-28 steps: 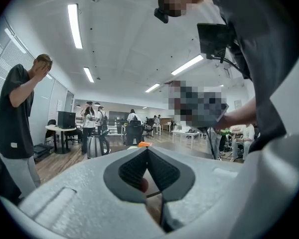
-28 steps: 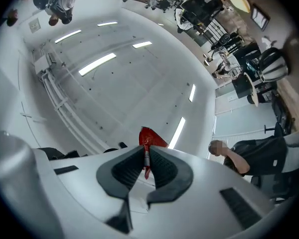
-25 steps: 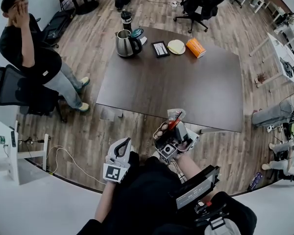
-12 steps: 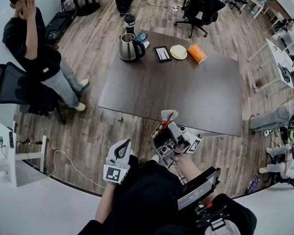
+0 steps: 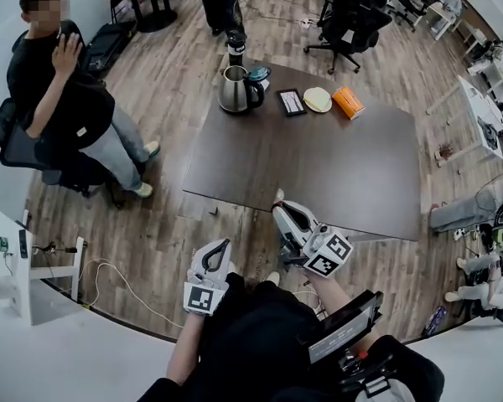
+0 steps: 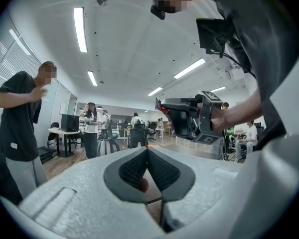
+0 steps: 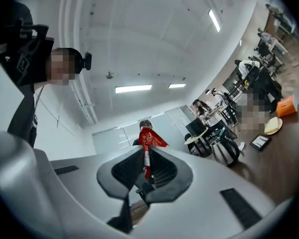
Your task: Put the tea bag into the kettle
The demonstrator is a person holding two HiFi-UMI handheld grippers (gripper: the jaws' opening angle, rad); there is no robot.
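Observation:
A steel kettle [image 5: 233, 90] with a black handle stands at the far left corner of the dark table [image 5: 318, 166]; the right gripper view shows the kettle [image 7: 226, 151] far off at the right. My right gripper [image 7: 145, 151] is shut on a red tea bag [image 7: 149, 139] whose top sticks out above the jaws. In the head view the right gripper [image 5: 279, 206] hovers just short of the table's near edge. My left gripper [image 5: 221, 247] hangs lower left of it, over the floor, and its jaws [image 6: 147, 149] meet at the tip with nothing between them.
Next to the kettle lie a black tray [image 5: 291, 101], a pale round plate [image 5: 318, 100] and an orange box [image 5: 348, 102]. A dark bottle [image 5: 235, 44] stands behind the kettle. A person [image 5: 63, 90] stands at the left; office chairs [image 5: 352, 11] stand beyond the table.
My right gripper has rolled over and dropped, so its marker cube now faces up. The table has come closer in view. The bystander's hand has come down from the face.

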